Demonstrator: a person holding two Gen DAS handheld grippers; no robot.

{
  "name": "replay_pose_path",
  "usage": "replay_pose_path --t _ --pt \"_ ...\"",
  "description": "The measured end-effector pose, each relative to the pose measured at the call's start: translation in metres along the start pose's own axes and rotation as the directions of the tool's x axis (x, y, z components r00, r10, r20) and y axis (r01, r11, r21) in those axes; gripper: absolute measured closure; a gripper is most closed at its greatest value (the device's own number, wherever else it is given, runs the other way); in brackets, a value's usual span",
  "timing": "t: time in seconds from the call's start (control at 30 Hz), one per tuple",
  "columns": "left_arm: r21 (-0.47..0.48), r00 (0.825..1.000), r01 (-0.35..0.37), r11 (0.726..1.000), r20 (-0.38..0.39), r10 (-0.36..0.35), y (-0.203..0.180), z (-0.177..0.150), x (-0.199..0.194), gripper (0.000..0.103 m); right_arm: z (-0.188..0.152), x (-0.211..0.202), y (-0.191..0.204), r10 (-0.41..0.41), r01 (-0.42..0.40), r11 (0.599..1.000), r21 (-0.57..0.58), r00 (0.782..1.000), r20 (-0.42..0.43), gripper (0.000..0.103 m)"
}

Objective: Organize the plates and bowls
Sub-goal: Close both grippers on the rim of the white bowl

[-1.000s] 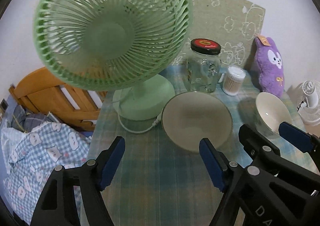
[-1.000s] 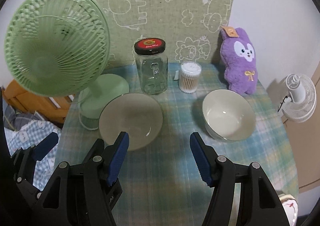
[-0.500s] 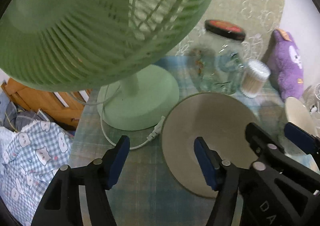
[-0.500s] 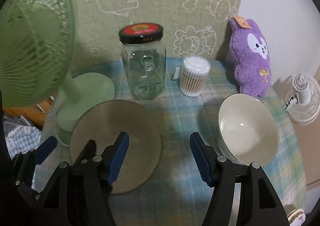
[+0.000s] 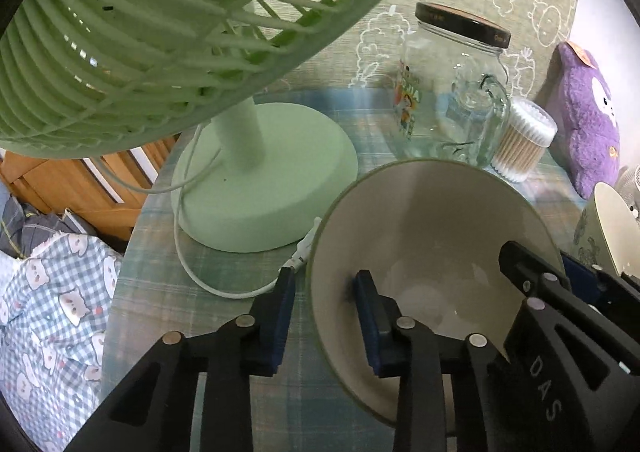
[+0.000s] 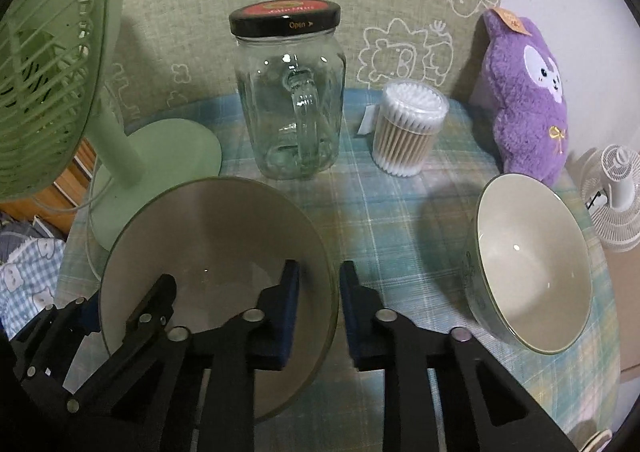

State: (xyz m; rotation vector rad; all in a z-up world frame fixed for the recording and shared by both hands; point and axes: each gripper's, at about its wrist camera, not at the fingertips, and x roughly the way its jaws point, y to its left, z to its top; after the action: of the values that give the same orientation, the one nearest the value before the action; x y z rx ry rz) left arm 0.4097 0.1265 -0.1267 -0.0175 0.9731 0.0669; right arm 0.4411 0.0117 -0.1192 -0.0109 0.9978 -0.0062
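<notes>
A large beige bowl (image 5: 432, 244) with a green rim sits on the checked tablecloth; it also shows in the right wrist view (image 6: 216, 244). My left gripper (image 5: 324, 316) straddles its left rim, one finger outside and one inside, jaws narrowed but not clearly clamped. My right gripper (image 6: 320, 304) straddles its right rim the same way. A second cream bowl (image 6: 532, 272) stands to the right, untouched; it also shows in the left wrist view (image 5: 612, 232).
A green desk fan (image 5: 256, 176) with its cable stands close left of the big bowl. A glass jar (image 6: 292, 100), a cotton swab tub (image 6: 408, 132) and a purple plush (image 6: 524, 100) stand behind. A small white fan (image 6: 616, 196) is off the right edge.
Both grippers moved forward and down to the big bowl and narrowed, so each now has one finger inside and one outside the rim.
</notes>
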Motion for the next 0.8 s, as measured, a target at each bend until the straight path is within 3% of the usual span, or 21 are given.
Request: replay_pose_path --t 0.17,0.8 --pt "-0.010 1.000 0.026 1.000 -0.008 -0.026 0.000 0.000 -0.003 0.087 0.000 -0.001 -0.002 0.026 -0.026 1.000 0.002 1.000 -0.004 0.085" --pt "0.019 1.000 -0.010 1.000 -0.028 0.010 -0.007 -0.024 -0.032 0.089 -0.025 -0.029 -0.004 0.034 -0.034 0.999 -0.018 0.999 -0.021 0.087"
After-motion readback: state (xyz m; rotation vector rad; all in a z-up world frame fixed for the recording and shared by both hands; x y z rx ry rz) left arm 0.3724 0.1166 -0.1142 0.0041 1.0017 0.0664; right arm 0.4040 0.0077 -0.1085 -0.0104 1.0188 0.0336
